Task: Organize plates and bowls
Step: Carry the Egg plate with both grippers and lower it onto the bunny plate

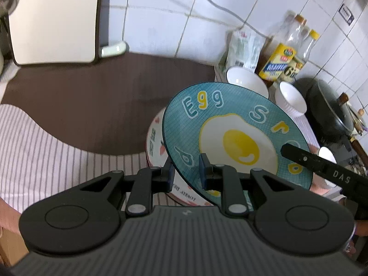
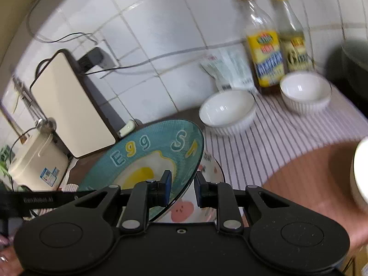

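Note:
A teal plate [image 1: 230, 119] printed with a fried egg and letters hangs tilted above the counter, held from both sides. My left gripper [image 1: 186, 172] is shut on its near rim. My right gripper [image 2: 182, 185] is shut on the opposite rim of the teal plate [image 2: 147, 156]. Just under it sits a white plate with pink prints [image 1: 154, 142] [image 2: 182, 209]. Two white ribbed bowls [image 1: 246, 80] [image 1: 291, 100] stand behind on the striped cloth, also in the right wrist view [image 2: 226, 111] [image 2: 306, 92]. Another white bowl [image 2: 361, 172] shows at the right edge.
Sauce bottles [image 2: 264, 53] and a packet [image 1: 243, 46] line the tiled wall. A black wok [image 1: 331, 112] sits at the right. A cream appliance [image 1: 53, 20] stands at the back left, a cream cooker [image 2: 36, 161] beside it. The brown counter [image 1: 96, 105] lies between striped cloths [image 1: 36, 151].

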The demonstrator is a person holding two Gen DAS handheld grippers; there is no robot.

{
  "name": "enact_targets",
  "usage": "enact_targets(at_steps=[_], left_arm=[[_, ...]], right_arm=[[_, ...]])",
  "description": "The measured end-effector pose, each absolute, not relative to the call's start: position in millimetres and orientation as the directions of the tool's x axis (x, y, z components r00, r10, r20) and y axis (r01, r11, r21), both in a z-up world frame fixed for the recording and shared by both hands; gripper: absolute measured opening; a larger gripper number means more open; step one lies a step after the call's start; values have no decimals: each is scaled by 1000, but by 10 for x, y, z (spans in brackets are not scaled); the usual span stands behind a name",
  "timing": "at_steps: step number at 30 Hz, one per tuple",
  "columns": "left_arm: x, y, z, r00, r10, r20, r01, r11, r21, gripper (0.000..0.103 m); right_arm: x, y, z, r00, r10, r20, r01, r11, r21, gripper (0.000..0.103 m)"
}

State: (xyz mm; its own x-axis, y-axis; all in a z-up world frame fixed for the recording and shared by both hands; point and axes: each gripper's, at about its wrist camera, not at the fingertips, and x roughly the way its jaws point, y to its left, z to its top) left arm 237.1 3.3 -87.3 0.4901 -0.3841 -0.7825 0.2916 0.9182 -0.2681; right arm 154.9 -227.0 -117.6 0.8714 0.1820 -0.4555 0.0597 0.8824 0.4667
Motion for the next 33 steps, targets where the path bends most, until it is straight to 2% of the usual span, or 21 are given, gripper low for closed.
enact_targets(at_steps=[21, 33], left_arm=[[2606, 32, -1345, 397, -361, -844, 230, 929, -289, 20], [2560, -87, -1328, 416, -310, -855, 236, 945, -228, 20]], right_arm=[[1860, -2219, -1482, 809, 163, -564, 85, 918, 387, 25], [1910, -2063, -1497, 792, 77, -605, 87, 968, 237, 27]])
